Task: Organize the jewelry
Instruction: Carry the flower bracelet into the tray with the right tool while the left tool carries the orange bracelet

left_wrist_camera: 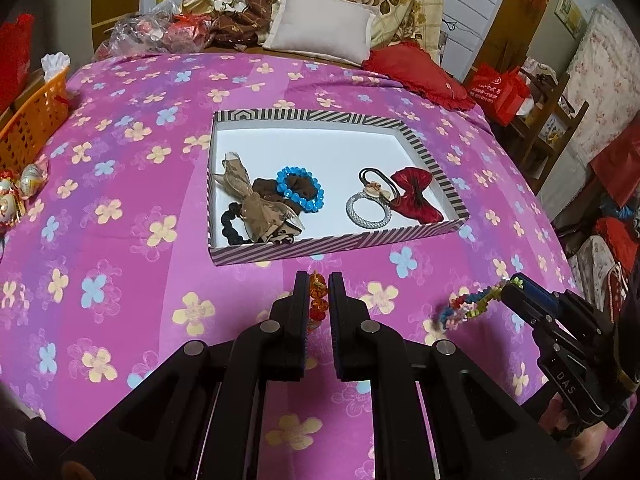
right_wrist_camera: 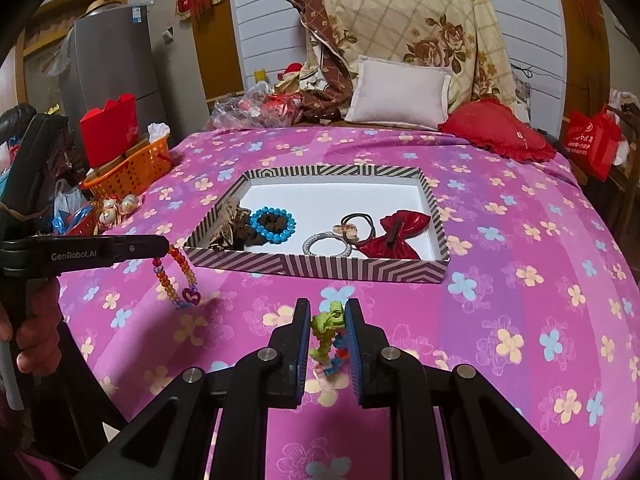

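Orange plastic basket (right_wrist_camera: 132, 170) at far left edge of the bed, on the pink flowered bedspread (left_wrist_camera: 120, 272). Left gripper (left_wrist_camera: 318, 280) held above the spread, fingers clamped on an orange-and-red beaded bracelet (right_wrist_camera: 176, 276); from the right wrist view it dangles free with a purple heart charm at the bottom, clear of the fabric. Striped shallow box (left_wrist_camera: 340, 240) sits mid-bed beyond both grippers. Inside, left to right: tan ribbon bow (left_wrist_camera: 244, 196) over a black scrunchie (left_wrist_camera: 232, 224), blue bead bracelet (left_wrist_camera: 300, 190), silver ring-shaped band (left_wrist_camera: 366, 210), red bow (left_wrist_camera: 416, 194). Right gripper (right_wrist_camera: 328, 312) closed on a multicoloured braided bracelet (left_wrist_camera: 472, 306), green end pinched between the pads; lower end motion-blurred, possibly just off the spread.
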`<state>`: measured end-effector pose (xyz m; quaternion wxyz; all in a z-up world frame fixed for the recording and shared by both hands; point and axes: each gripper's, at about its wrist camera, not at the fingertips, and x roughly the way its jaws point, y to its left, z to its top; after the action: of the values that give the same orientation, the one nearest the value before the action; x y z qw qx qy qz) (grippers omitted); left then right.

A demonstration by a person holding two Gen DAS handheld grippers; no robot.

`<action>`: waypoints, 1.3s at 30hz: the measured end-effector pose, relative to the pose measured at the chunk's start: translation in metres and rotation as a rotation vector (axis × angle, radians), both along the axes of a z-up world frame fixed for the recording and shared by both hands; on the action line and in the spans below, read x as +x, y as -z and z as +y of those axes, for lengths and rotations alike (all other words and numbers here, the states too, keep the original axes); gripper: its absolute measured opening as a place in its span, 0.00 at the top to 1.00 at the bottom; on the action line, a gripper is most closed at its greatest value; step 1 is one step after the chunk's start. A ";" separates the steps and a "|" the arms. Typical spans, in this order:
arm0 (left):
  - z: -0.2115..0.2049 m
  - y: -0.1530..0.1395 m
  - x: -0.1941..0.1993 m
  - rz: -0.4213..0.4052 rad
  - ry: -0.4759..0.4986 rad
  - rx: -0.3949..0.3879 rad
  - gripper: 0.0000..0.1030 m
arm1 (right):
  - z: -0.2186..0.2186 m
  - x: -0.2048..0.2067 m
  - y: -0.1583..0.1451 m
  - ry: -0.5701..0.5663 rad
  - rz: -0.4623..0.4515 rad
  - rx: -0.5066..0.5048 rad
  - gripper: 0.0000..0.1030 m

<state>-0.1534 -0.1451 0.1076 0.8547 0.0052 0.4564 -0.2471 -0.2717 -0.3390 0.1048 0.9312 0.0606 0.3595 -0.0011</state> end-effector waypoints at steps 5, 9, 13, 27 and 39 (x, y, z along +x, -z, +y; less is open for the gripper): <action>-0.001 -0.004 0.002 -0.010 -0.001 0.007 0.92 | 0.000 0.007 -0.006 -0.004 -0.004 0.002 0.84; -0.002 -0.007 0.003 -0.019 -0.002 0.010 0.92 | 0.000 0.014 -0.011 -0.004 -0.009 0.008 0.84; -0.002 -0.009 0.005 -0.022 -0.004 0.011 0.92 | 0.002 0.020 -0.015 -0.012 -0.014 0.006 0.84; -0.014 -0.023 0.022 -0.032 0.015 0.015 0.92 | 0.006 0.041 -0.032 -0.036 -0.034 -0.013 0.84; -0.038 -0.032 0.060 -0.046 0.004 0.038 0.92 | -0.002 0.087 -0.046 -0.040 -0.054 0.014 0.84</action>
<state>-0.0933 -0.1836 0.1396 0.8643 0.0280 0.4411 -0.2402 -0.1847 -0.3414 0.1513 0.9399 0.0598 0.3354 0.0215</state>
